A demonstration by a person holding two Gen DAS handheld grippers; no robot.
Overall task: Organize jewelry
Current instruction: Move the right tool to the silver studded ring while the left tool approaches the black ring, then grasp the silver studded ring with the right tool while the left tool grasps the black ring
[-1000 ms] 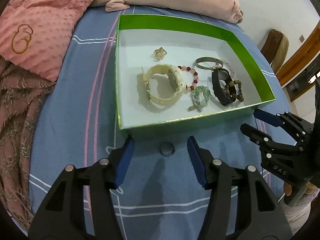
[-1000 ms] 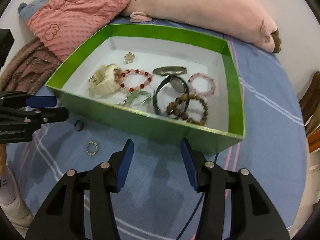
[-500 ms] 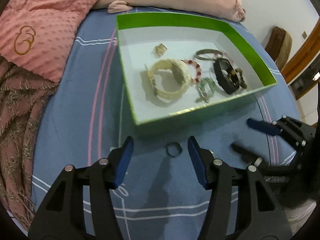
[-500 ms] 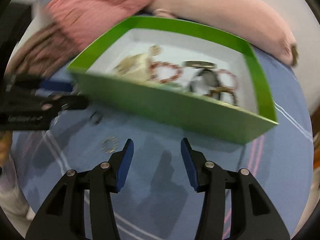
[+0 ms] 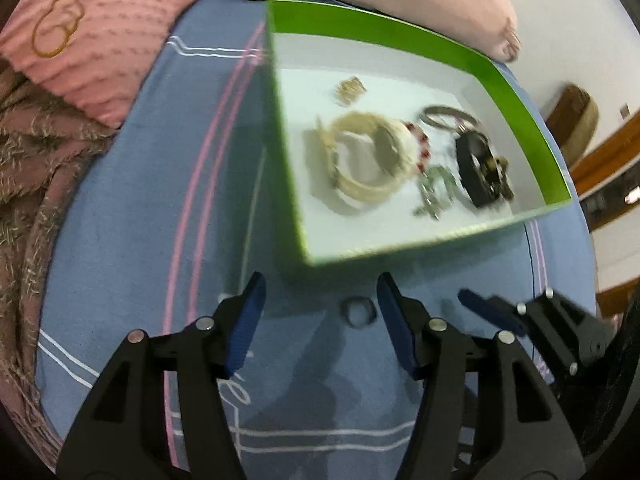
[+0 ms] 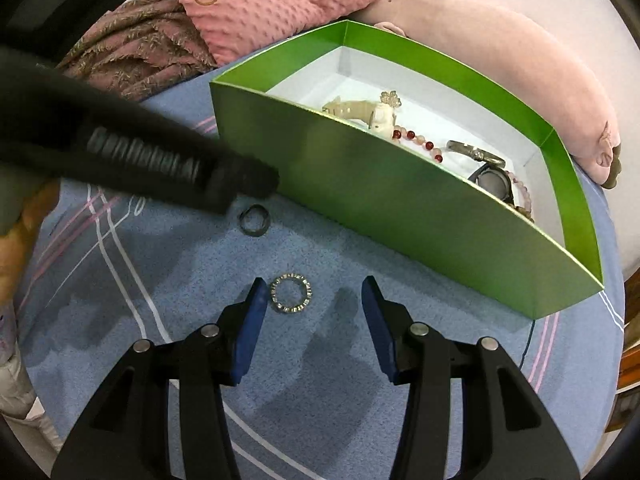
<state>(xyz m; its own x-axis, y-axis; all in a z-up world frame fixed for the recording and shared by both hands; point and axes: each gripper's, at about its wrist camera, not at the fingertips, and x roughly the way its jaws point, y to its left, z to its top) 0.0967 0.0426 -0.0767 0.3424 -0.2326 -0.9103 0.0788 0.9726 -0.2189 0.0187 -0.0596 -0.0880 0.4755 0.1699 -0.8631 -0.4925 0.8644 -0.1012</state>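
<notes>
A green box (image 5: 516, 92) (image 6: 400, 200) with a white floor holds a cream watch (image 5: 368, 160), several bead bracelets, a black watch (image 5: 478, 168) and a small gold charm (image 5: 350, 88). A dark ring (image 5: 359, 312) (image 6: 254, 220) lies on the blue bedsheet in front of the box, just inside my open left gripper (image 5: 318, 300), near its right finger. A silver studded ring (image 6: 291, 294) lies between the tips of my open right gripper (image 6: 312, 304), close to its left finger. The right gripper also shows in the left wrist view (image 5: 492, 312).
A pink plush pillow (image 6: 500, 60) lies behind the box. A pink dotted blanket (image 5: 92, 28) and a brown fringed throw (image 5: 28, 168) lie at the left. The left gripper's arm (image 6: 120, 152) crosses the right wrist view, above the dark ring.
Both grippers have moved down towards the sheet. The right one swung left over the silver ring. The dark ring now sits nearer the left gripper's right finger. Both stayed open.
</notes>
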